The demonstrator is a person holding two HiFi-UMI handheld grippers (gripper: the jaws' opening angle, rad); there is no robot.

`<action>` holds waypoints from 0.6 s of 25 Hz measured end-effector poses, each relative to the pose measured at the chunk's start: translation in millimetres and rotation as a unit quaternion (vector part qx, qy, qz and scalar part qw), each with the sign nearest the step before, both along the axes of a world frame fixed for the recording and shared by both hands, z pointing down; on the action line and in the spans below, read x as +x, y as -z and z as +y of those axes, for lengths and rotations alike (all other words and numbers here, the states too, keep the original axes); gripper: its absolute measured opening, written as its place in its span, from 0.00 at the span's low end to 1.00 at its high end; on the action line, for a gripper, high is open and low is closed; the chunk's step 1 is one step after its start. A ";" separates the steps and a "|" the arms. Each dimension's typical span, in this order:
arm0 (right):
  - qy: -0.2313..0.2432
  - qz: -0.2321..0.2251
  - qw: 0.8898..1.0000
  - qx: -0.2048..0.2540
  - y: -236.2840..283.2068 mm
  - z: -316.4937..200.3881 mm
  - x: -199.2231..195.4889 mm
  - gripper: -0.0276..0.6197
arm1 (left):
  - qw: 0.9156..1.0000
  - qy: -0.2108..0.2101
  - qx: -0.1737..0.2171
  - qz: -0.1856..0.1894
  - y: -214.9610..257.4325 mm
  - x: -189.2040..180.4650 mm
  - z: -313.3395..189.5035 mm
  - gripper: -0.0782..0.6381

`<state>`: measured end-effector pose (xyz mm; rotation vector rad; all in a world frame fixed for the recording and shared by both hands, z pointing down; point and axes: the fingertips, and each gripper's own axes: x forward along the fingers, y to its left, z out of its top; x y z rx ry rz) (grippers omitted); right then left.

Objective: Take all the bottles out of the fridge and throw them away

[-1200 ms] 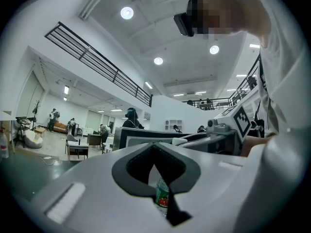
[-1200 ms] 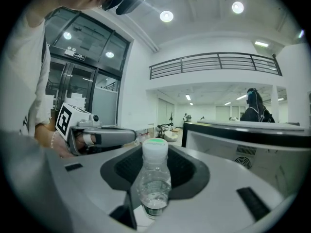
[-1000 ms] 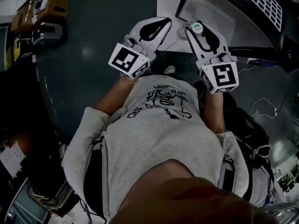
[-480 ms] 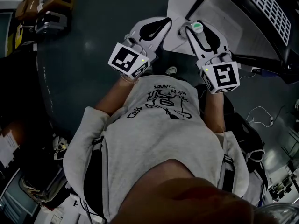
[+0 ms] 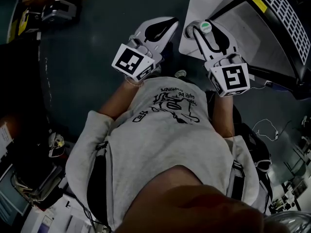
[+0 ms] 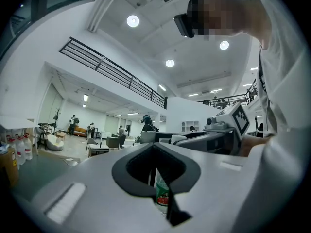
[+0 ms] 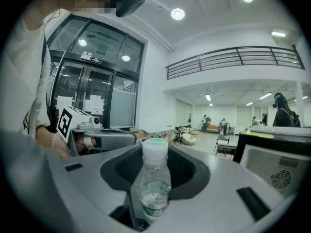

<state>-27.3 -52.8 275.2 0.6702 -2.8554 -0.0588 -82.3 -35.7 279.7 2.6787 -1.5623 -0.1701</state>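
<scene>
Right gripper (image 5: 209,35): fingers partly apart, clamped on clear bottle (image 7: 154,178); bottle upright, white cap on top. Left gripper (image 5: 158,29): fingers nearly together, pinching labelled bottle (image 6: 162,193); its green-and-red label shows in narrow gap. Both grippers side by side before person's chest, above dark floor (image 5: 87,57).

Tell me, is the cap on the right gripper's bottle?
On. A white cap with a green top sits on the clear bottle held in the right gripper.
</scene>
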 end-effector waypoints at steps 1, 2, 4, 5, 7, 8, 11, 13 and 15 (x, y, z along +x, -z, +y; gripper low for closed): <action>0.004 0.000 1.000 0.002 0.5 1.0 -5.2 0.29 | 1.000 0.004 0.001 0.000 0.1 -4.7 1.3 0.12; 0.008 0.001 1.000 0.003 1.3 2.3 -10.3 0.29 | 1.000 0.007 0.002 0.000 0.7 -9.5 2.7 0.12; 0.016 0.002 1.000 0.004 2.6 4.7 -21.0 0.29 | 1.000 0.014 0.002 0.001 2.0 -19.4 6.0 0.12; 0.019 0.003 1.000 0.005 3.1 5.5 -26.5 0.29 | 1.000 0.016 0.002 0.001 2.4 -24.5 7.5 0.12; 0.025 0.004 1.000 0.007 3.7 7.4 -38.4 0.29 | 1.000 0.021 0.003 0.001 2.8 -35.3 10.8 0.12; 0.028 0.005 1.000 0.007 3.8 8.8 -44.6 0.29 | 1.000 0.024 0.003 0.001 2.9 -41.1 12.7 0.12; 0.038 0.005 0.999 0.007 4.9 14.2 -63.7 0.29 | 0.999 0.032 0.001 0.002 2.8 -59.6 18.4 0.12; 0.045 0.005 0.999 0.007 5.9 17.5 -75.9 0.29 | 0.999 0.038 0.000 0.003 2.9 -71.3 22.0 0.12; 0.052 0.005 0.999 0.008 6.0 21.1 -87.3 0.29 | 0.999 0.042 0.001 0.002 2.9 -82.0 25.8 0.12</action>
